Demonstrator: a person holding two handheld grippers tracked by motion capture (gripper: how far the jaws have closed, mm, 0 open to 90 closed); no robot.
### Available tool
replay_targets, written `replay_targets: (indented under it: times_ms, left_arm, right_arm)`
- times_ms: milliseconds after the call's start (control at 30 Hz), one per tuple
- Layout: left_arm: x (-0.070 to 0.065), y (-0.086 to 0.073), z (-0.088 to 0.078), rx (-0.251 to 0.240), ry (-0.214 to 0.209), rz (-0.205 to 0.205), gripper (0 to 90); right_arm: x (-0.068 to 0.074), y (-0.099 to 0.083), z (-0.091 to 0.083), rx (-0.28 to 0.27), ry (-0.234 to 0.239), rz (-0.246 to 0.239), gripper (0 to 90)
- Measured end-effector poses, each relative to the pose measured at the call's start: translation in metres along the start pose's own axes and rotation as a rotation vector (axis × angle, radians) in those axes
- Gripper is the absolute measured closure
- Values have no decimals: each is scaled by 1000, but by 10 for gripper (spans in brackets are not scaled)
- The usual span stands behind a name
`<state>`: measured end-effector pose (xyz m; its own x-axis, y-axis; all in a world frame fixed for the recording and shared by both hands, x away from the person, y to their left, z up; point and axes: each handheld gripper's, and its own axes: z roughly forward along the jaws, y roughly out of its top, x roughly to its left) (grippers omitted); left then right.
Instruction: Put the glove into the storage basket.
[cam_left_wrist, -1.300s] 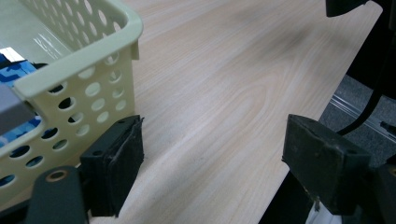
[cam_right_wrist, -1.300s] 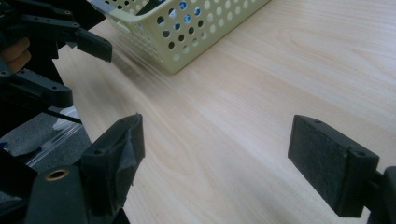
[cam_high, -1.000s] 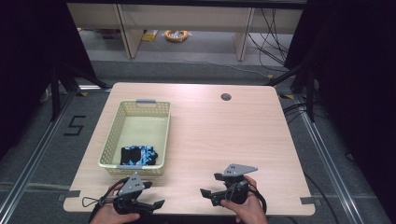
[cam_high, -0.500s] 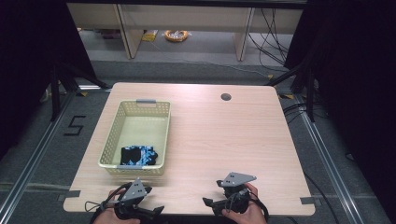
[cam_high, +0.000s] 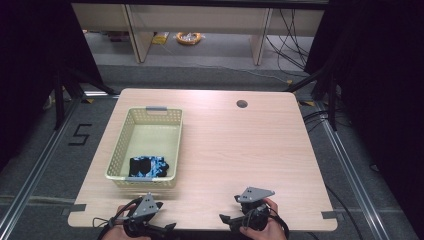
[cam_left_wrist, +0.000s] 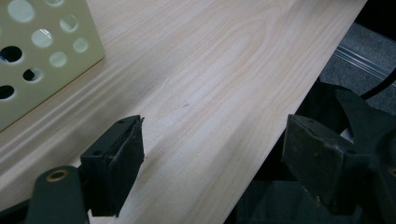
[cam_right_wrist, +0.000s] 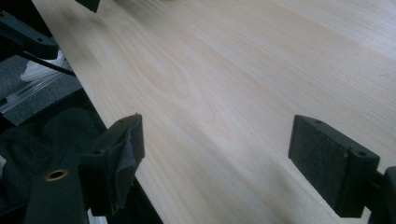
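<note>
While both grippers are held at the table's (cam_high: 235, 150) near edge, their jaws are spread wide with nothing between them. Left gripper (cam_high: 167, 228) is seen at seven o'clock, right gripper (cam_high: 225, 218) at five. A dark blue cloth (cam_high: 148, 166) lies bunched in the pale yellow basket's (cam_high: 116, 155) near end, at nine o'clock.

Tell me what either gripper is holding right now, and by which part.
Nothing is held: the left gripper and right gripper both stand open over bare table.
</note>
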<state>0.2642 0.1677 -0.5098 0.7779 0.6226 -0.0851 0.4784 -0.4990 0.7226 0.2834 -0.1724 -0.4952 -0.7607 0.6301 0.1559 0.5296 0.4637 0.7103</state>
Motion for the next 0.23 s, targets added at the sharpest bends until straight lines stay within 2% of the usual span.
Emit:
replay_targets:
  times_ms: [33,67,167,233]
  left_arm:
    - [1,0,-1,-9,-15,9,201]
    - [1,0,0,-5,-9,-12,201]
    - [3,0,-1,2,1,4,201]
    - [3,0,0,-5,-1,-21,201]
  right_arm:
    - [0,0,0,2,-1,-2,191]
    - [-1,0,1,2,-4,-11,190]
    - [-2,-1,1,2,-9,-14,189]
    - [-2,0,1,1,-9,-14,186]
